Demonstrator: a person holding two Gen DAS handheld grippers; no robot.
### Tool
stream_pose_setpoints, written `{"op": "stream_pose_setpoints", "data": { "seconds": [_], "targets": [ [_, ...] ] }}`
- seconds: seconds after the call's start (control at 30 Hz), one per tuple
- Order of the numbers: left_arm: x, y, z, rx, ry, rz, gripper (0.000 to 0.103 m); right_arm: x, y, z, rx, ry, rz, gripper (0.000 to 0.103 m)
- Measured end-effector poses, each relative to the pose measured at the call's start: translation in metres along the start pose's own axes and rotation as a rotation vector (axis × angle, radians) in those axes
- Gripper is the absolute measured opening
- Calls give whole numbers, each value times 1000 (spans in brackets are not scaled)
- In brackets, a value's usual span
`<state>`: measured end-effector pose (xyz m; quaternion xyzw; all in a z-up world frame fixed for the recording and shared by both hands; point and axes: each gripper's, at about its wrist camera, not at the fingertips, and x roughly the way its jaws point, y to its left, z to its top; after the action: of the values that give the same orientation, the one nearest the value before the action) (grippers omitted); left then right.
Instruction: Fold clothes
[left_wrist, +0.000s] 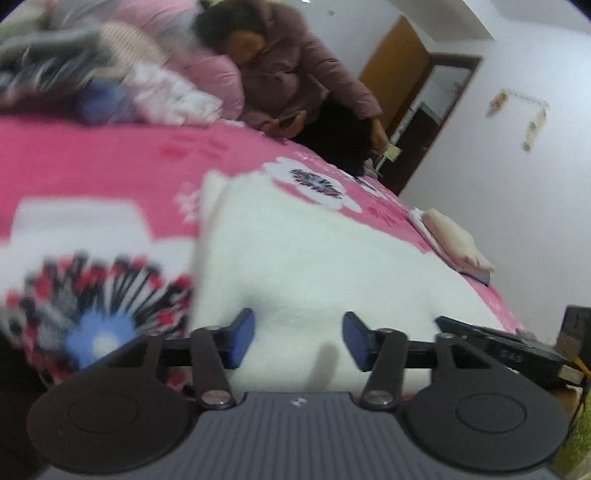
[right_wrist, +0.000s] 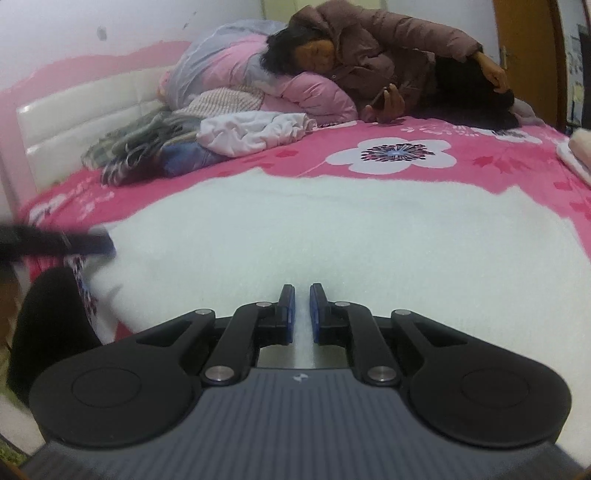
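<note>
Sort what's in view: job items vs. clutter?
Job:
- white fleece garment, spread flat on the bed
- left gripper, jaws apart over its near edge
- right gripper, jaws pinched on its near edge

Lying about:
- clothes heap by the headboard
- folded stack
- person in a brown coat, lying down
- pink flowered bedspread

Even, soft indoor light, no single source in view; both views moderately bright, slightly cool in tint. Left wrist view heavily motion-blurred: pile of clothes (left_wrist: 92, 74) and floral bedspread (left_wrist: 92, 155) smeared, worst at the left edge. Right wrist view sharper; only the left gripper (right_wrist: 92, 243) entering at its left edge is streaked. White fleece garment (right_wrist: 332, 229) near overexposed, texture washed out. Faint shadows under the fingers. Fisheye bends wall and bed edges; dark vignette in corners.
</note>
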<state>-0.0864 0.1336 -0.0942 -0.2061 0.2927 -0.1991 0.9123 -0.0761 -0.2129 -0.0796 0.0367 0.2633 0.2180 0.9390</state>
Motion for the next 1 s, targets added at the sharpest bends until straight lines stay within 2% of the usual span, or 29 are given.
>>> {"op": "stream_pose_setpoints", "data": {
  "seconds": [0.1, 0.2, 0.37, 0.47, 0.7, 0.9, 1.0],
  "targets": [
    [-7, 3, 6, -53, -9, -21, 52, 0, -4, -3, 37, -9, 11, 8],
    [-15, -1, 14, -27, -55, -7, 61, 0, -4, -3, 34, -7, 13, 8],
    [-2, 5, 20, -2, -23, 53, 58, -1, -8, -8, 55, -33, 27, 8],
    [-5, -7, 28, 23, -31, 81, 60, -3, -11, -11, 79, -49, 38, 8],
    [6, -37, 49, 91, -79, 65, 62, -3, -18, -15, 110, -70, 68, 8],
    [49, -45, 38, 165, -3, 194, 61, -4, -16, -17, 101, -80, 71, 8],
    [54, -53, 32, 229, 8, 241, 62, -5, -11, -15, 72, -71, 50, 8]
  ]
}}
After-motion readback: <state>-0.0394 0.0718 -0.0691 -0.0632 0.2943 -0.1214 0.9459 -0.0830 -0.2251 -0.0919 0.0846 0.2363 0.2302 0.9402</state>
